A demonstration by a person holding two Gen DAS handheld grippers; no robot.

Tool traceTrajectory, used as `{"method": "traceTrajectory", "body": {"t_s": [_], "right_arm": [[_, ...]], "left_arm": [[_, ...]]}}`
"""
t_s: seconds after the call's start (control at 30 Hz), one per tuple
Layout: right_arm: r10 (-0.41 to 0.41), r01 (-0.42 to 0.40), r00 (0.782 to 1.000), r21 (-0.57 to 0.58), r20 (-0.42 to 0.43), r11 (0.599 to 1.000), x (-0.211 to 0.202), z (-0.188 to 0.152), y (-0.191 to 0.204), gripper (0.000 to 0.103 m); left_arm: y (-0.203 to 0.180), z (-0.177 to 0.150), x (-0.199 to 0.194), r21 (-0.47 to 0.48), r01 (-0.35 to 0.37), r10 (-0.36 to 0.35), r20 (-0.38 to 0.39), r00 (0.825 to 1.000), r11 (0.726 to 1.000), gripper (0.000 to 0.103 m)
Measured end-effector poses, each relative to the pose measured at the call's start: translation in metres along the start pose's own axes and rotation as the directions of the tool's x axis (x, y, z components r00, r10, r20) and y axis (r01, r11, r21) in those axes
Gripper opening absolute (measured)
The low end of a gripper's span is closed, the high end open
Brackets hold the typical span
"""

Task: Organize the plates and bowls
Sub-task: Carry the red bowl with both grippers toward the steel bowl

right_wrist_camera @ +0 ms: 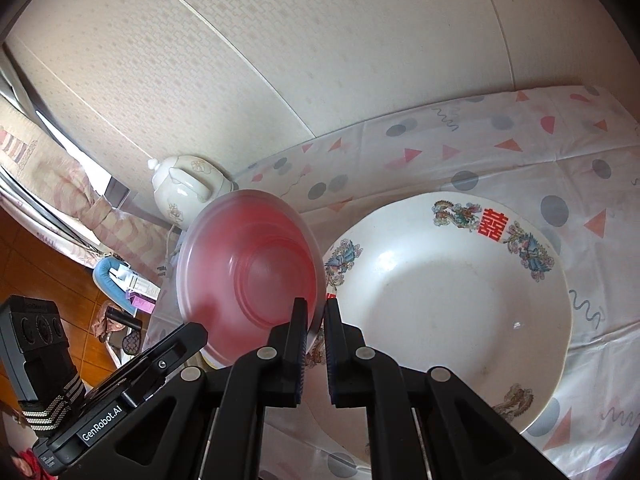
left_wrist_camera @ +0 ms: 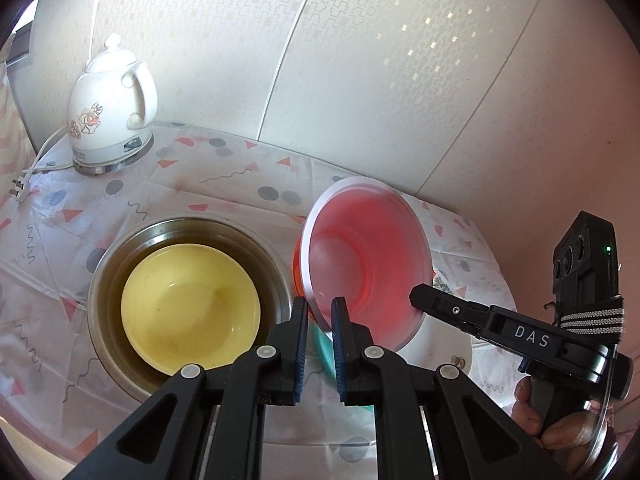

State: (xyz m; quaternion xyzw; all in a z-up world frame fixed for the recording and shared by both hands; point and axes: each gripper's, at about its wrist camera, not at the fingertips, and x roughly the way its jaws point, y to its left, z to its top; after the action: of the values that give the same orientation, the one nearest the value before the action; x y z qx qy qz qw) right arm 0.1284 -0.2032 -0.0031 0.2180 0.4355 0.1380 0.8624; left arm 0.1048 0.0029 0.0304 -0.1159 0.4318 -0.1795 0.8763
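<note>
Item: red bowl (left_wrist_camera: 364, 264), see-through plastic with a pale rim, blurred in both views. Held tilted in the air over the left edge of the white plate (right_wrist_camera: 460, 300), its hollow turned toward the cameras.

Left gripper (left_wrist_camera: 320, 320): jaws drawn in to a narrow gap, the bowl's near-left rim passing between them. It appears pinched, though pad contact is not clearly visible.

Right gripper (right_wrist_camera: 316, 320): jaws likewise nearly closed, with the bowl's near-right rim in the gap. It looks like a two-sided hold.

White plate: large, patterned border with a red character, flat on the tablecloth (right_wrist_camera: 520, 148), nothing resting in it.

Metal basin (left_wrist_camera: 100, 280): left of the plate, beyond the red bowl, with a yellow bowl (left_wrist_camera: 188, 308) nested inside.

Teal dish (left_wrist_camera: 322, 346): only a sliver shows, under the red bowl at the plate's left side; bowl or plate cannot be told.

Kettle (left_wrist_camera: 108, 112): white, flowered, far left of the plate against the wall, not part of the job.

Progress, as judged: partway. The yellow bowl is already nested in the basin; the red bowl is in transit and not yet set down. Left to do: seat the red bowl, most likely on the yellow one, then deal with the teal dish and the plate
</note>
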Motion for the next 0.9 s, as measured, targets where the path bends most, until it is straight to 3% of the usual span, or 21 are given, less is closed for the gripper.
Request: {"method": "traceTrajectory", "body": {"t_s": [0.43, 0.9], "right_arm": [[0.078, -0.080, 0.996, -0.057, -0.043, 0.995, -0.005, -0.012, 0.012, 0.008], [0.130, -0.141, 0.986, -0.104, -0.108, 0.985, 0.017, -0.020, 0.042, 0.008]], "left_arm": [[0.020, -0.012, -0.021, -0.032, 0.079, -0.080, -0.018, 0.997, 0.996, 0.012], [0.057, -0.018, -0.032, -0.128, 0.044, -0.045, -0.009, 0.999, 0.991, 0.011]]}}
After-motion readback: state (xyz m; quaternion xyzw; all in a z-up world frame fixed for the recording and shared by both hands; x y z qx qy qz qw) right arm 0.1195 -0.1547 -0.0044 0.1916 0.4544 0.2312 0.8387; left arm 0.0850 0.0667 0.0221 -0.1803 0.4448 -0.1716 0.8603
